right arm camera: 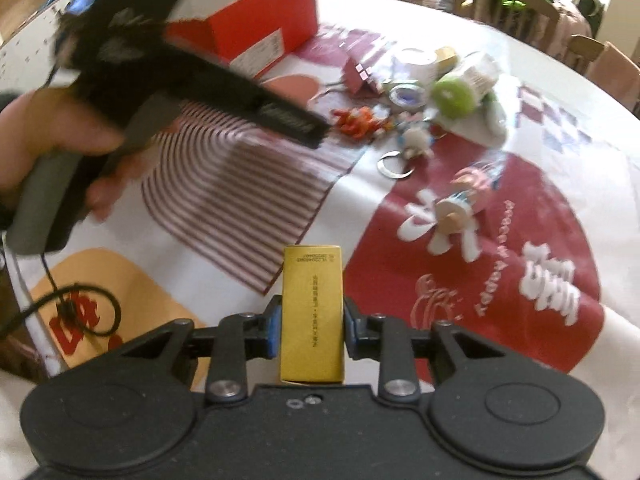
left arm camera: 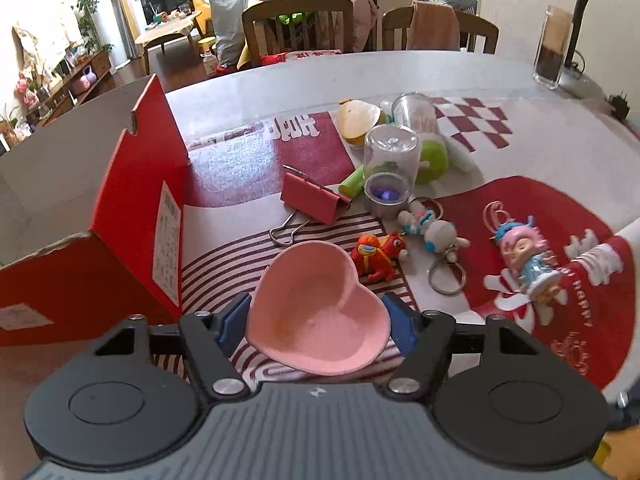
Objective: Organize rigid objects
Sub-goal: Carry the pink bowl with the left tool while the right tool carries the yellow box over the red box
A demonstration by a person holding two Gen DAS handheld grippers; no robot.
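Left gripper (left arm camera: 318, 322) is seen closed on a pink heart-shaped dish (left arm camera: 316, 308), blue pads pressed against both sides of it; dish is held near the camera, over the striped part of the tablecloth (left arm camera: 224, 264). Right gripper (right arm camera: 309, 326) is clamped on a small yellow box (right arm camera: 313, 316), pads touching both long sides, box held upright along the fingers above the cloth.

An open red cardboard box (left arm camera: 132, 208) is placed at the left, just beside the dish. Farther out on the cloth a clutter of small items is laid: a pink binder clip (left arm camera: 312, 198) in the middle, an orange toy figure (left arm camera: 378, 256) just right of the dish, a white-and-blue keychain figure (left arm camera: 432, 232) with a metal ring beside that, and a pink-haired doll (left arm camera: 528, 256) lying well to the right on the red patch. Behind these a clear jar (left arm camera: 390, 168) is lying on its side, touching a green-and-white plush toy (left arm camera: 434, 156), with a second clear cup (left arm camera: 414, 110) and a cut pale fruit-like piece (left arm camera: 358, 118) at the far side.

In the right wrist view, the left tool is seen gripped by a hand (right arm camera: 52, 148) at the left; that part is blurred.
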